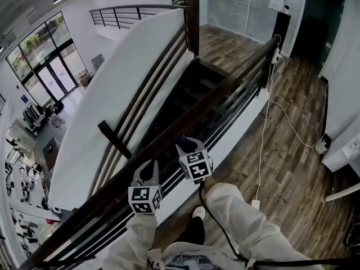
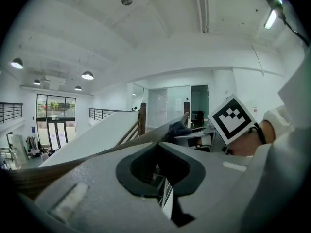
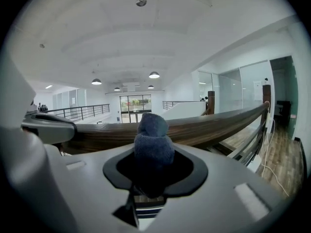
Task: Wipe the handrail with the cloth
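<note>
The dark wooden handrail [image 1: 225,91] runs from lower left to upper right above a stairwell. My right gripper [image 1: 188,151] is shut on a dark blue cloth [image 1: 181,143], and the cloth rests against the rail's top. In the right gripper view the bunched cloth [image 3: 153,140] sticks up between the jaws of the right gripper [image 3: 153,171], in front of the handrail [image 3: 209,127]. My left gripper [image 1: 147,172] hovers at the rail just left of it, shut and empty. From the left gripper [image 2: 160,176] I see the handrail [image 2: 97,157], the cloth [image 2: 177,128] and the right gripper's marker cube [image 2: 232,119].
Dark stairs [image 1: 191,91] drop away beyond the rail, with thin lower rails [image 1: 236,108] and a white side panel [image 1: 112,94]. A post [image 1: 193,21] stands at the far end. A white cable [image 1: 267,111] trails over the wood floor. The person's white-trousered leg [image 1: 247,218] is at bottom.
</note>
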{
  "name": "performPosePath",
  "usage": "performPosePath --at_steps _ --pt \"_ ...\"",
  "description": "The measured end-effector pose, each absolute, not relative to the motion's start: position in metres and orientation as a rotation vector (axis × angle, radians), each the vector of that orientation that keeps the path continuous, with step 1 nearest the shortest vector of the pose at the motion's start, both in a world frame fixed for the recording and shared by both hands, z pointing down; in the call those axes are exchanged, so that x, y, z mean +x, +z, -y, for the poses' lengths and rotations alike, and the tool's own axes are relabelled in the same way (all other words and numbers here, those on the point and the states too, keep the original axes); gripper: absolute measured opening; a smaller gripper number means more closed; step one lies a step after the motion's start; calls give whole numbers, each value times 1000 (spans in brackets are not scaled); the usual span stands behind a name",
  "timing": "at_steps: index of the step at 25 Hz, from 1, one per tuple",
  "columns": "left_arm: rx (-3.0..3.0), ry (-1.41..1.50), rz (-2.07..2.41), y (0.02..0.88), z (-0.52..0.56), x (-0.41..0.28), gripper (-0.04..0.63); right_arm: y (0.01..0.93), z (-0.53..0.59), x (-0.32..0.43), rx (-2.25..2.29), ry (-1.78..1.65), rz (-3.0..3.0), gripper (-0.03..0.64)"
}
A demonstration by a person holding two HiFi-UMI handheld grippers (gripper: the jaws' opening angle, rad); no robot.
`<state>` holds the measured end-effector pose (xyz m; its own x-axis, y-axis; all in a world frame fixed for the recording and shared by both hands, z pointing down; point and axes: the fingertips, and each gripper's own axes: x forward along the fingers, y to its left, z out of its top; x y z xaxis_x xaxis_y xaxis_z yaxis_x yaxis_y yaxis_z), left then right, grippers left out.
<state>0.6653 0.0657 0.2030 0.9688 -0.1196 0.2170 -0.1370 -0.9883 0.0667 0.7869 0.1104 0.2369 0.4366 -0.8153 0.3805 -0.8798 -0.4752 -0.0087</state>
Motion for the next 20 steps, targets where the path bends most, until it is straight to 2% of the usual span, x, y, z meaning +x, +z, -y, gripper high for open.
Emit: performPosePath --at_steps 7,20 --pt "3041 332 183 204 -74 673 -6 242 -116 798 2512 492 1470 118" --pt "3027 316 234 206 -65 645 -6 242 -126 789 2554 500 1409 117"
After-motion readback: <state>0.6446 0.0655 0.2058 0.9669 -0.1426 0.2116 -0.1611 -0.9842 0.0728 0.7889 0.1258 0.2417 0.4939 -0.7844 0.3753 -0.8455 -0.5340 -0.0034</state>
